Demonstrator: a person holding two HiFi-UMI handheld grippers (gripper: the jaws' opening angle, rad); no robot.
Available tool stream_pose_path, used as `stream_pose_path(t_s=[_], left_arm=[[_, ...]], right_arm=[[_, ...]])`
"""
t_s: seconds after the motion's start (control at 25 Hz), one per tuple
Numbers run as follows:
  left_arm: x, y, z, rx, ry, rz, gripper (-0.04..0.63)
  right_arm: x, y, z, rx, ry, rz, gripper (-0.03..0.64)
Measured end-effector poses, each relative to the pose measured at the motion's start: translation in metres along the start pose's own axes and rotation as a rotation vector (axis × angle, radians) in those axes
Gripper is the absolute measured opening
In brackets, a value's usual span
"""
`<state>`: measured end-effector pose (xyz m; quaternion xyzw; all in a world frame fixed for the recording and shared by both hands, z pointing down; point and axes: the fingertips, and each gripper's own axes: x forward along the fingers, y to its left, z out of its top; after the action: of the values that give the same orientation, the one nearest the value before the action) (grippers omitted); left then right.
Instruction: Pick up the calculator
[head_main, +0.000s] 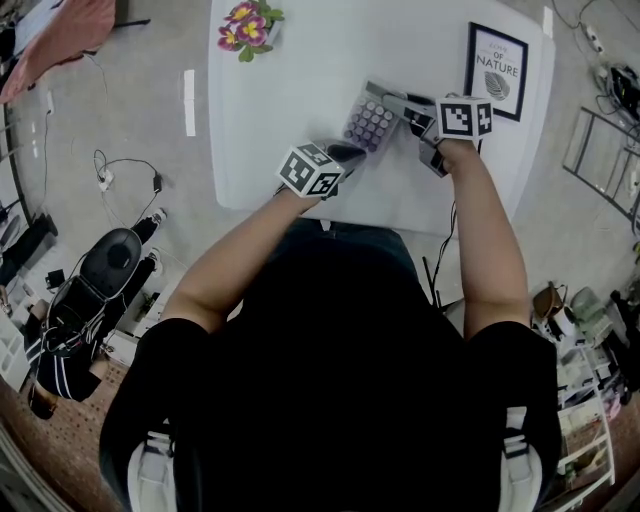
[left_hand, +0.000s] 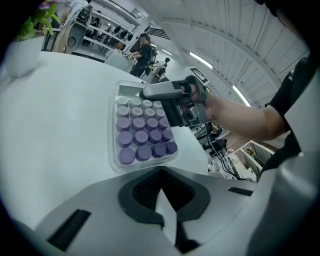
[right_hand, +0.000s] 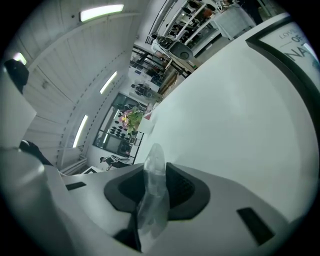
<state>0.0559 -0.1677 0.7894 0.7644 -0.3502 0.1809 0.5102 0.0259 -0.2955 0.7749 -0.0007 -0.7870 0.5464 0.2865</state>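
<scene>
Table (head_main: 262, 150): bare white top left of the calculator (head_main: 371, 122) and beyond it, open to passage.
Obstacles: flower pot (head_main: 247, 27) at far left; framed print (head_main: 497, 70) lying flat at far right; right gripper (head_main: 408, 108) clamped on the calculator's right rim; left gripper (head_main: 350, 153) just before its near end.

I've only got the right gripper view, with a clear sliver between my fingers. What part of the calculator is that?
Observer: The left gripper view shows the right gripper clamped on the calculator at its display end.
Operator: Which way up is it?
Observer: Face up: its purple keys point at the ceiling.
Operator: And the left gripper?
Observer: In the head view the left gripper points at the calculator's near end and holds nothing.
</scene>
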Motion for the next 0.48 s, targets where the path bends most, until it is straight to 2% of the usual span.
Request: stream_pose_path(t_s=[0.24,0.48], left_arm=[[-0.010,-0.015,-0.009,-0.013,-0.043,-0.026,0.018],[-0.007,-0.041,-0.004,0.032,-0.062,-0.032,0.018]], right_arm=[[-0.003,0.018,-0.009,-0.029,-0.002,-0.013,0.106],[-0.042,0.023,-0.008,-0.059,-0.060,-0.013,0.107]])
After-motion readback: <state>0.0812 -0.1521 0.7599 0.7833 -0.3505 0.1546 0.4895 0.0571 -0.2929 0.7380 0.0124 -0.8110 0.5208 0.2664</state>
